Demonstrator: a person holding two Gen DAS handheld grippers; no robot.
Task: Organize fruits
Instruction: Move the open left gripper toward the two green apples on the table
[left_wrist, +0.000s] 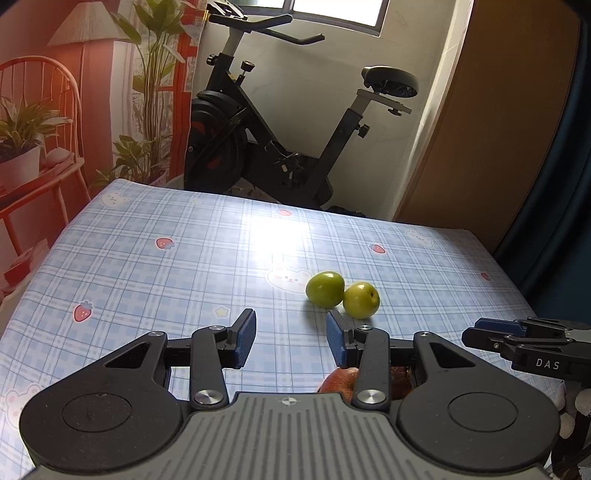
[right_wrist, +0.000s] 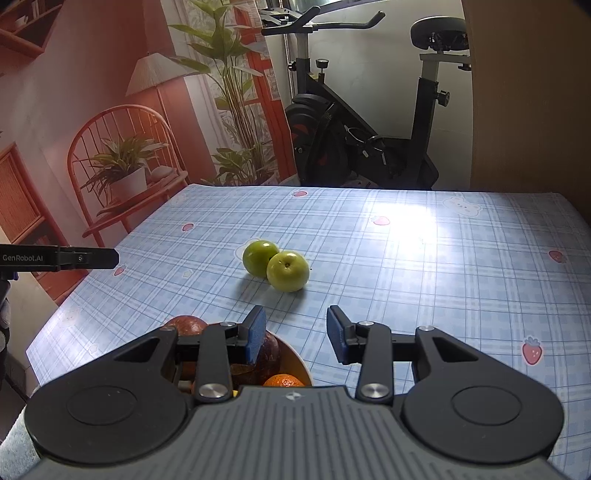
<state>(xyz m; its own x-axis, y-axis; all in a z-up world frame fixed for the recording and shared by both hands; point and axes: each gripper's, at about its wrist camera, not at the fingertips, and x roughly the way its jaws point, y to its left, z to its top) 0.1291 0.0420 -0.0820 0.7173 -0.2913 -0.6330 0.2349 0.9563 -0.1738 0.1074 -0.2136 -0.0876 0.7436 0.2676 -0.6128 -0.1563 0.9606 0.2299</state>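
Both hand-held grippers, left (left_wrist: 291, 341) and right (right_wrist: 296, 334), hang part-open and empty. Two touching green fruits (right_wrist: 275, 265) lie on the counter (right_wrist: 443, 280) beyond the fruit bowl (right_wrist: 295, 360); straddle the nearer alone.

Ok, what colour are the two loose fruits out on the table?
Both fruits are green, touching each other on the table; clearest in the right wrist view.

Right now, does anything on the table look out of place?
Yes: two green fruits sit loose on the tablecloth, touching each other, while the other fruit is gathered in the bowl at the near edge. Both grippers are open and empty. Nothing looks spilled or damaged.
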